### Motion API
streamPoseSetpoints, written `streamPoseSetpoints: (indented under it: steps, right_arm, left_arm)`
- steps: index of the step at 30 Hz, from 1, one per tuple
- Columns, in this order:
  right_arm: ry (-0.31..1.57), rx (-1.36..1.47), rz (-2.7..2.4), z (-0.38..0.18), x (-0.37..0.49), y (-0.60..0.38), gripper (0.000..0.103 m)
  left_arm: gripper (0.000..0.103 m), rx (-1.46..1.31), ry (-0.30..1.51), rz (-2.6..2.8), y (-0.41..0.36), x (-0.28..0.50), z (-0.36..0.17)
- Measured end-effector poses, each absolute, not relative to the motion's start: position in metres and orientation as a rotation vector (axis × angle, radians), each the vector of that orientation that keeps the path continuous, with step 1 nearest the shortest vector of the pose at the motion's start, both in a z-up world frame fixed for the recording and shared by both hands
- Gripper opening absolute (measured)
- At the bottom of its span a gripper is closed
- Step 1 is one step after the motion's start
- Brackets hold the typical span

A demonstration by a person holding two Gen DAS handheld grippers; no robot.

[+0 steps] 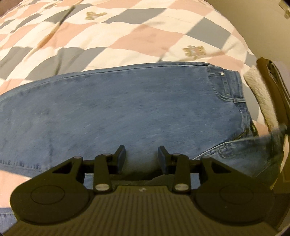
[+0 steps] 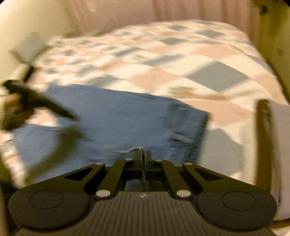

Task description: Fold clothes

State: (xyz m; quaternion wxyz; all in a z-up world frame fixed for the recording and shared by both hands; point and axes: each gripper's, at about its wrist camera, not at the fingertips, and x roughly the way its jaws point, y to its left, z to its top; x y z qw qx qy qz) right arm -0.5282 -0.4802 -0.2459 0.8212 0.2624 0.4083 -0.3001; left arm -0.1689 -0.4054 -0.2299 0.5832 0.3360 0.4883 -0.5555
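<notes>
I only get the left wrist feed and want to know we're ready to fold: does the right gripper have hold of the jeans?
Observer: Yes. The right gripper is shut on a denim edge of the jeans.
Operator: Can you see my left gripper from there?
Observer: Yes, blurred, at the left of the right wrist view, over the jeans, with a hand on it.
Operator: What lies beyond the bed?
Observer: A pale pleated curtain past the far end of the checked quilt.
</notes>
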Motion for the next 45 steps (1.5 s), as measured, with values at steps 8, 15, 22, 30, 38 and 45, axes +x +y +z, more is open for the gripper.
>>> streamPoseSetpoints:
  steps: [8, 15, 22, 30, 38, 45]
  right_arm:
    - [0.966, 0.883, -0.870, -0.315, -0.543, -0.538, 0.015]
    - [0.990, 0.889, -0.776, -0.319, -0.507, -0.558, 0.049]
    - [1.049, 0.546, -1.008, -0.294, -0.475, -0.517, 0.042]
    - [1.113, 0.594, -0.787, -0.324, -0.455, -0.469, 0.021]
    - [0.987, 0.640, -1.019, -0.279, -0.477, -0.463, 0.034]
    - [0.993, 0.942, -1.139, -0.268, -0.471, -0.384, 0.061]
  left_arm:
    - [0.037, 0.746, 1.149, -1.228, -0.377, -0.143, -0.223]
    - [0.036, 0.672, 1.218, -1.150, -0.365, -0.119, -0.233]
    - [0.035, 0.690, 1.194, -1.270, -0.345, -0.146, -0.221]
    - [0.035, 0.720, 1.265, -1.148, -0.312, -0.142, -0.242]
    - [0.036, 0.706, 1.231, -1.014, -0.269, -0.109, -0.236]
    - [0.038, 0.731, 1.224, -0.970, -0.230, -0.088, -0.214]
